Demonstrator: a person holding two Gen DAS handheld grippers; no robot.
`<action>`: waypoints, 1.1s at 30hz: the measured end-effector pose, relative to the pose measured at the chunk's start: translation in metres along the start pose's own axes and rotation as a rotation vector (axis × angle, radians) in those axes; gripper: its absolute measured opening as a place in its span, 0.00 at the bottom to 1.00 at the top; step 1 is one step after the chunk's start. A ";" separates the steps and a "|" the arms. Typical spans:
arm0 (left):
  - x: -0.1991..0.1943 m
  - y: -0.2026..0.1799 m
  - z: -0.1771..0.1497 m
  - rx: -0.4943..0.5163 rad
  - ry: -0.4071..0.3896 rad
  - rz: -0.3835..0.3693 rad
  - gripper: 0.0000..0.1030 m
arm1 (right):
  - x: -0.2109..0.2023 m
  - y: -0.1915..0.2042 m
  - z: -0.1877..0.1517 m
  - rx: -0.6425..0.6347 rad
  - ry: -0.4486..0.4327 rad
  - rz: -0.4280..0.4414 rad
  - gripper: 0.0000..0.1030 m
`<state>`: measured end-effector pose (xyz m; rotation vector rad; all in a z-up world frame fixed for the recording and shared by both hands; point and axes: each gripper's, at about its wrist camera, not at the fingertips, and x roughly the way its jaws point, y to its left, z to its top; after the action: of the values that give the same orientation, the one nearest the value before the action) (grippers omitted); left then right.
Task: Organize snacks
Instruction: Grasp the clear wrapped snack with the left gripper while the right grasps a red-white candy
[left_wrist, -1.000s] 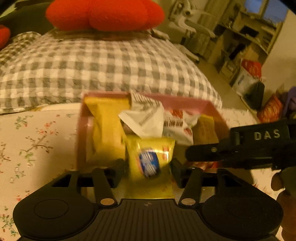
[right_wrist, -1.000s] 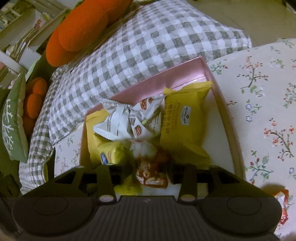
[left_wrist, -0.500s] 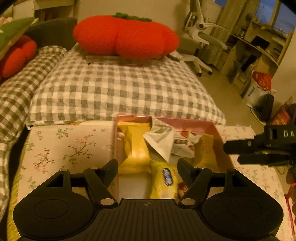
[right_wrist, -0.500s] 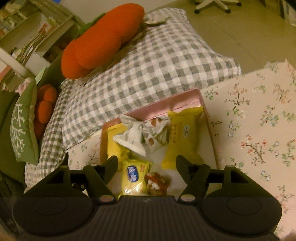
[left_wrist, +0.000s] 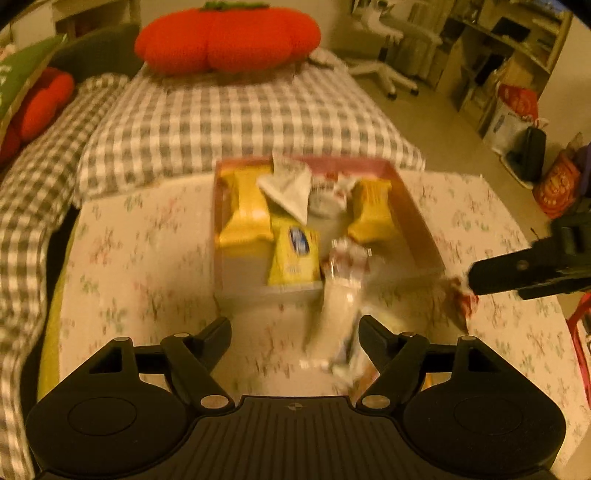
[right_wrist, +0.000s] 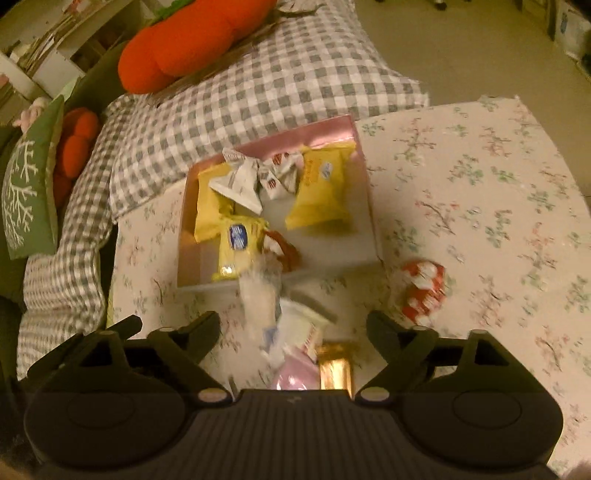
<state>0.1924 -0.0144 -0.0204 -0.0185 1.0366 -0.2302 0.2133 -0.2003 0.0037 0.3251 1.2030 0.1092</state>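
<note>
Both grippers have just been opening. The left gripper (left_wrist: 294, 334) has its jaws wide apart and grips nothing. The right gripper (right_wrist: 293, 328) is the same, above blurry loose snack packets (right_wrist: 295, 325) on the flowery cloth (right_wrist: 480, 184). Farther back, the pink box (right_wrist: 365, 206) holds yellow snack bags (right_wrist: 321, 192). Behind it lies a checked blanket (left_wrist: 236, 122).

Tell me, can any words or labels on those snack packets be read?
None can be read.
Yellow packet: blue oval logo, blurred.
Right yellow packet: small label, blurred.
White wrappers: print too small.
Red-and-white snack: no legible text.
Green cushion: only a white branch pattern.
</note>
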 end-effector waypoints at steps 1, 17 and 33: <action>-0.003 -0.001 -0.003 -0.008 0.008 0.000 0.74 | -0.003 0.000 -0.007 -0.008 0.002 0.000 0.90; 0.001 -0.006 -0.036 0.048 0.022 0.087 0.89 | 0.004 -0.017 -0.034 -0.100 -0.091 -0.204 0.93; 0.031 -0.019 -0.026 0.014 -0.025 0.001 0.89 | 0.019 -0.047 -0.026 -0.015 -0.097 -0.234 1.00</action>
<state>0.1815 -0.0362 -0.0576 -0.0086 1.0098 -0.2359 0.1916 -0.2354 -0.0360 0.1725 1.1352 -0.0989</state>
